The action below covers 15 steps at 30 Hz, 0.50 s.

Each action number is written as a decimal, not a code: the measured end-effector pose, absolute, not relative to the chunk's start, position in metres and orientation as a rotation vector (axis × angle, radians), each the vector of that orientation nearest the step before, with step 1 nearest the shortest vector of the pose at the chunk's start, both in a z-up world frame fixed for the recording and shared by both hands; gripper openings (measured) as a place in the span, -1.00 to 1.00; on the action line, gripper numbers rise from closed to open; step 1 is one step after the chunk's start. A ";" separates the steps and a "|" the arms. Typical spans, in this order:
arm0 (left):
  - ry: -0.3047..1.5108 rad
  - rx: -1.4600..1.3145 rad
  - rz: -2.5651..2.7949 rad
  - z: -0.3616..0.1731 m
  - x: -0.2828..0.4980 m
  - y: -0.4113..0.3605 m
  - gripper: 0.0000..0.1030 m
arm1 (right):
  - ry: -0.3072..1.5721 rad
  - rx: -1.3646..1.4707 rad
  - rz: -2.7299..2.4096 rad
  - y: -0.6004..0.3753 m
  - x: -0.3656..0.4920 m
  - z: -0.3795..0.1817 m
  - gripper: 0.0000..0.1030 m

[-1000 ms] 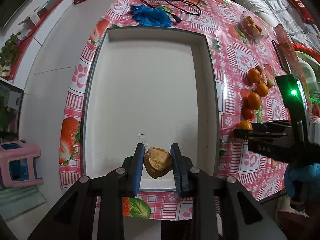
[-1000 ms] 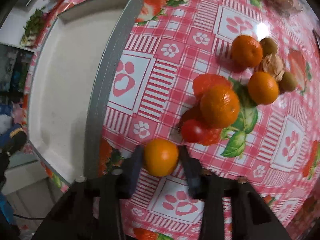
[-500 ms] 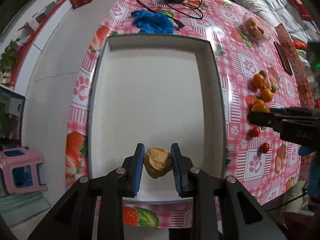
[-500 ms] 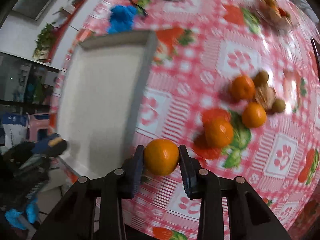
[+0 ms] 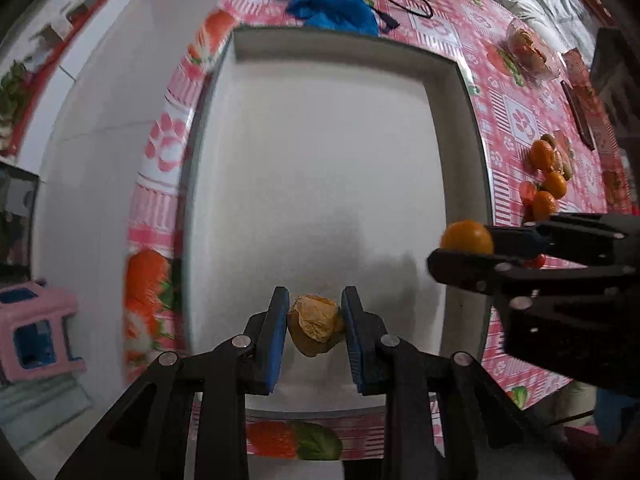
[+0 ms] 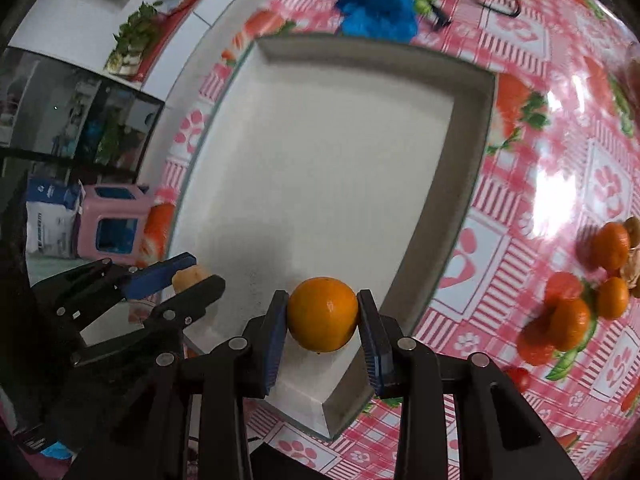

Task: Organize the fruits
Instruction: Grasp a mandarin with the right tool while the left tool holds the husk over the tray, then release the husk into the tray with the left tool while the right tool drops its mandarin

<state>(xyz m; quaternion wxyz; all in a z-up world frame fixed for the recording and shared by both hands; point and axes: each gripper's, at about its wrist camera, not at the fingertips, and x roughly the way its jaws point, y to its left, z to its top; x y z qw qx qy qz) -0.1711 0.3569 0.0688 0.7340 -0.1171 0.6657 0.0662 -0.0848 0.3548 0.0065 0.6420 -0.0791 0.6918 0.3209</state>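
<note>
Both grippers loaded over the shallow white rectangular tray (image 6: 460, 168). Left gripper (image 5: 315, 330) pinching a wrinkled tan-brown husked fruit (image 5: 316, 330); looks papery, light, crushable, so best squeezed gently across the middle. Right gripper (image 6: 322, 322) clamped on a smooth round orange citrus fruit (image 6: 322, 314); firm, slick-skinned, safest held across its widest part. No readable writing anywhere.

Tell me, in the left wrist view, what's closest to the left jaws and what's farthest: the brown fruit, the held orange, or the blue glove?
1. Brown fruit, between the jaws.
2. Held orange, right, over the tray's edge.
3. Blue glove, beyond the tray's far end.
</note>
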 end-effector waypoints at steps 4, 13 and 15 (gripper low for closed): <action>1.482 -0.275 0.148 0.062 -0.178 0.357 -0.07 | 1.602 -0.207 0.721 0.360 -0.091 -0.005 -0.30; 1.467 -0.244 0.178 0.077 -0.183 0.358 0.40 | 1.577 -0.179 0.710 0.354 -0.095 0.008 0.40; 1.461 -0.222 0.180 0.083 -0.182 0.355 0.47 | 1.539 -0.165 0.706 0.341 -0.094 0.022 0.63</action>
